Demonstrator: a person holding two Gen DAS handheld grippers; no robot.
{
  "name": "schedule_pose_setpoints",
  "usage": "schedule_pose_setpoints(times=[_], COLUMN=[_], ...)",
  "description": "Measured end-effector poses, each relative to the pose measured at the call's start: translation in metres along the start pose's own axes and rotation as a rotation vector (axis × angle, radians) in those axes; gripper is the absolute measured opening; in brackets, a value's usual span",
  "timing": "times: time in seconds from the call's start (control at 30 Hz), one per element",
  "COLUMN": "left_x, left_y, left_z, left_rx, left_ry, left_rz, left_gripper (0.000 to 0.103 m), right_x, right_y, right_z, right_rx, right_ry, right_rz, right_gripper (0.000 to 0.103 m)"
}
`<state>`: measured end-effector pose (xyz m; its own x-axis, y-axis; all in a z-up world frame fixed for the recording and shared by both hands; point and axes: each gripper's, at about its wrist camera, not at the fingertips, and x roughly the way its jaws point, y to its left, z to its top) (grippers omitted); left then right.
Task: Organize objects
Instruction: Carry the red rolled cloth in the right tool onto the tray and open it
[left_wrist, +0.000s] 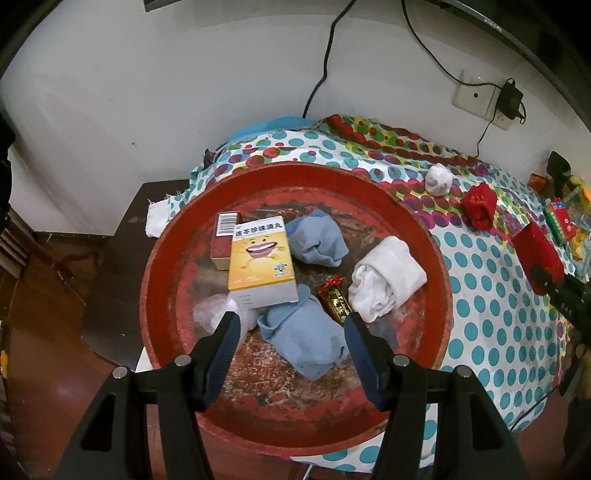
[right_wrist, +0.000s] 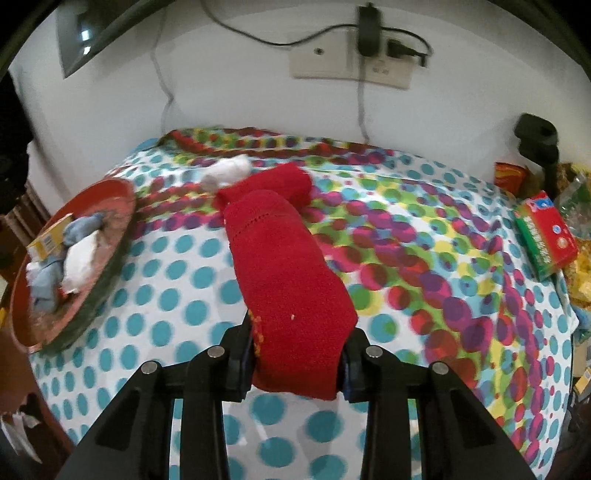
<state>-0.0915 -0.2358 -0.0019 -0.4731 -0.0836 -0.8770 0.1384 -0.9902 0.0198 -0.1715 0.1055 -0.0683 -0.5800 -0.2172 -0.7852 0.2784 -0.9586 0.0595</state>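
Right gripper (right_wrist: 297, 363): jaws clamped on the near end of a red knitted sock (right_wrist: 288, 266), which stretches away above the dotted tablecloth (right_wrist: 406, 258). Left gripper (left_wrist: 291, 332): jaws wide, holding nothing, over the round red tray (left_wrist: 436, 258). Tray holds 2 light blue rolled socks (left_wrist: 303, 332), 1 white rolled sock (left_wrist: 388, 280), a yellow carton (left_wrist: 262, 262). A small white sock ball (right_wrist: 229, 171) lies on the cloth beyond

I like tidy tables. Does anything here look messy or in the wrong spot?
Yes. A white sock ball and a red sock ball sit loose on the cloth, outside the tray with the other socks. The tray's paint looks worn. The right gripper holds another red sock.
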Motion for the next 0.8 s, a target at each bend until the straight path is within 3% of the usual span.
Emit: schedule_pose_setpoints(times=[0.47,0.8], left_x=[-0.009,-0.009], left_y=[0.037,0.069], left_z=[-0.005,-0.01], left_rx=[-0.077,-0.153], left_ry=[-0.011,-0.006], left_rz=[0.01,0.027], left_gripper=[0.06,0.06], right_x=[-0.02,-0.021], right_y=[0.093,0.185], right_z=[0.019,0.033], right_rx=[-0.125,-0.253], right_ry=[-0.019,-0.007], right_rz=[0.132,0.251], right_gripper=[0.032,0.032])
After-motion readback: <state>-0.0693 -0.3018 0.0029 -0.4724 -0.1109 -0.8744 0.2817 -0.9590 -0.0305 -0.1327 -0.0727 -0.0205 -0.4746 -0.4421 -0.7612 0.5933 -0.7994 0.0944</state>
